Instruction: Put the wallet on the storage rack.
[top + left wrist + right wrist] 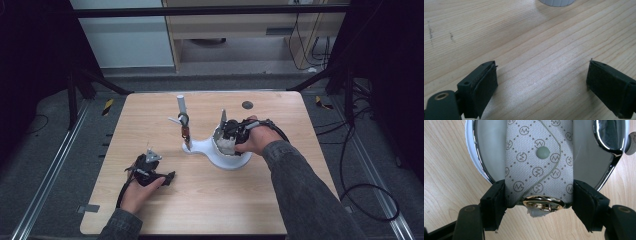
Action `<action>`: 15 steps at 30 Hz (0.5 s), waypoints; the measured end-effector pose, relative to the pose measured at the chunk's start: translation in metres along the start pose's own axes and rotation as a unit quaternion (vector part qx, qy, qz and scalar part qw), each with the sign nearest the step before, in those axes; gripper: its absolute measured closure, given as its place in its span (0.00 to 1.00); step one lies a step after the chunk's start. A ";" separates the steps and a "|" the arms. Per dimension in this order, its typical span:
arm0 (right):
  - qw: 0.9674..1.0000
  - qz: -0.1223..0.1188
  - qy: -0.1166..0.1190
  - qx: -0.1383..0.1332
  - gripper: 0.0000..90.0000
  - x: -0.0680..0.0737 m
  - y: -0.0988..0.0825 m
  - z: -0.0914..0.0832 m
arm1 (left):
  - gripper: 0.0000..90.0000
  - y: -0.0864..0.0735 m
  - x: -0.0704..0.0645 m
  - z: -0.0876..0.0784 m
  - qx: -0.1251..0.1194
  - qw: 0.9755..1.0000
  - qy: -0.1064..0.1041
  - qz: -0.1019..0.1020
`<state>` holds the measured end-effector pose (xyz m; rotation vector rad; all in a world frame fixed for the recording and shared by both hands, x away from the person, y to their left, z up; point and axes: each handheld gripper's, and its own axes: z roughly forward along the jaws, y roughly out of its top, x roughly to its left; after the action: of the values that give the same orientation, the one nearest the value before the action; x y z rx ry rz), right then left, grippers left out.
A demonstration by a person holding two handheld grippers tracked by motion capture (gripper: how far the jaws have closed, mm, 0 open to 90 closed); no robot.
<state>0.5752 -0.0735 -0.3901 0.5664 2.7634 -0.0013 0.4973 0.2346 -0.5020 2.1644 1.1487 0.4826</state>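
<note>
Pale wood grain covers the worktop (210,200), which sits between dark floor and black frame rails, with a cabinet beyond its far edge. From the high view I see my left gripper (167,179) low on the near-left part of the worktop, held by a hand (140,192) in a grey sleeve. In the left gripper view its jaws stand wide apart over bare wood with nothing between them, and the ribbed edge of a white base (556,2) lies ahead of them.

My right gripper (539,200) is clamped on a patterned case (539,157), a grey fabric piece printed with small circled letters, with a round snap on its flap and a gold ring (543,203) at the end nearest the jaws. The two black jaws press its two sides. Beyond the jaws, the case lies in a shallow white dish with a chrome rim (610,147).

In the high view that dish is the round end of a white stand (202,146), and a white post (181,105) rises from its narrow end, off to the left of my right gripper. A small brown item (185,132) hangs on the post; I cannot tell what it is.
</note>
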 end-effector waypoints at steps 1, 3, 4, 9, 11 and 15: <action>1.000 0.001 0.000 0.000 0.34 0.000 0.000 0.000 | 0.10 0.000 0.000 0.000 0.000 1.000 0.000 0.000; 1.000 0.001 0.001 -0.001 0.34 0.000 0.000 0.001 | 0.10 0.000 0.000 0.000 0.000 1.000 0.000 0.000; 1.000 0.001 0.001 -0.001 0.34 0.000 0.000 0.001 | 0.10 0.000 0.000 0.000 0.000 1.000 0.000 0.000; 1.000 0.001 0.001 0.000 0.34 0.000 0.001 0.002 | 0.10 0.000 0.000 0.000 0.000 1.000 0.000 0.000; 1.000 0.002 0.001 0.000 0.34 0.000 0.001 0.002 | 0.10 0.000 0.000 0.000 0.000 1.000 0.000 0.000; 1.000 0.001 0.003 0.001 0.34 -0.001 0.001 0.002 | 0.10 0.000 0.000 0.000 0.000 1.000 0.000 0.000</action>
<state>0.5771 -0.0729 -0.3920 0.5708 2.7682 -0.0026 0.4972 0.2343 -0.5020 2.1652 1.1477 0.4821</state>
